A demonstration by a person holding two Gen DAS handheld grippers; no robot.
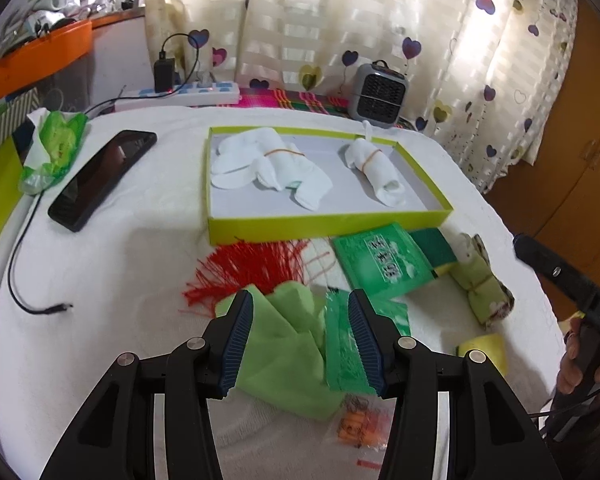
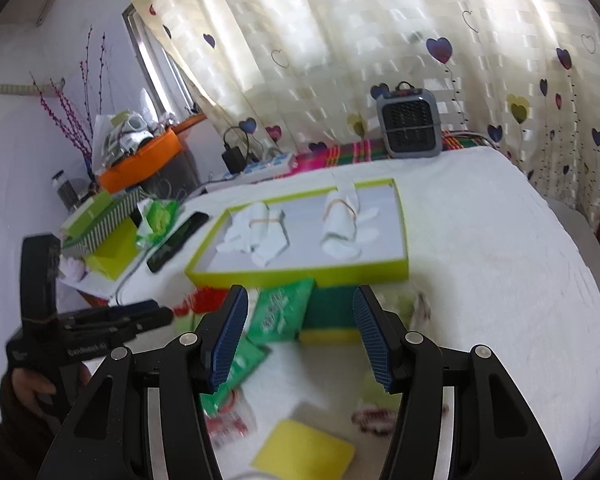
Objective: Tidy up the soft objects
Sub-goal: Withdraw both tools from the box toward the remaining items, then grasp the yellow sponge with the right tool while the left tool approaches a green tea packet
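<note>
Hovering over the soft clutter, the left gripper (image 1: pixel 300 340) has its jaws apart and empty, with a light green cloth (image 1: pixel 284 360) lying crumpled on the table below and between them. That cloth looks thin, limp and nearly weightless; it should bunch under any pinch, so a raised fold near its middle is the safest place to take it, not a flat edge that could slip out. Beside it lies a crinkly green packet (image 1: pixel 344 348), probably slick.

The right gripper (image 2: pixel 300 336) also stands open with nothing held, aimed toward a green-and-yellow sponge (image 2: pixel 328 320). The sponge should be light and springy, easy to squeeze across its sides. A second yellow sponge (image 2: pixel 304 452) lies nearer the camera.

Further out, a tied cloth roll (image 1: pixel 482 284) sits to the right, firm enough to grip across its banded middle. Beyond is the tray (image 1: pixel 324 226), already holding two banded white sock bundles (image 1: pixel 268 164), with bare floor between them.
</note>
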